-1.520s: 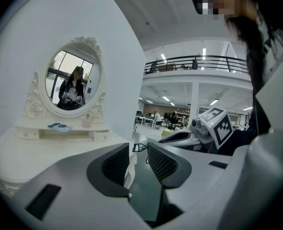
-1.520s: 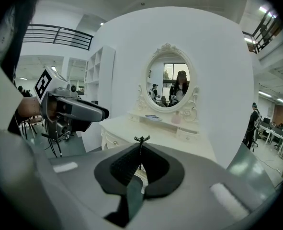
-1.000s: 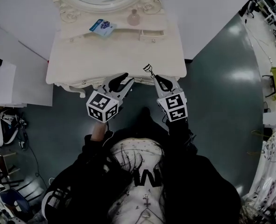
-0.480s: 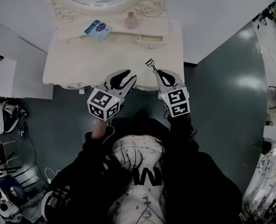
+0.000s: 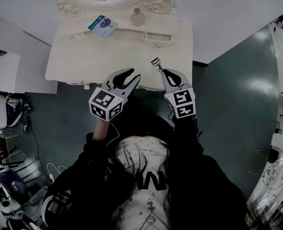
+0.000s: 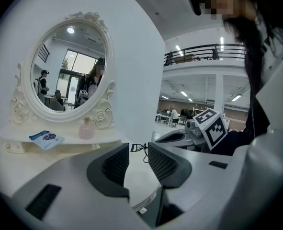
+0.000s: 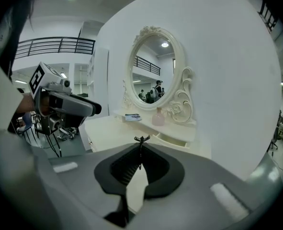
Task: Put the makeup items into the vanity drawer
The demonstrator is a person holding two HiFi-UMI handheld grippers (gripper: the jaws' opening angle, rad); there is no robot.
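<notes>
Both claws have advanced over the tabletop [image 5: 98, 56]. The right claw [image 5: 167, 74] is clamped on the eyelash curler [image 5: 155, 61]; the left claw [image 5: 130, 76] gapes, empty. Best to carry the curler level to the part-open drawer [image 5: 156, 37] and release only once inside.

No legible txt anywhere I look; print on the blue packet [image 5: 103, 26] is too small & blurry to read.
</notes>
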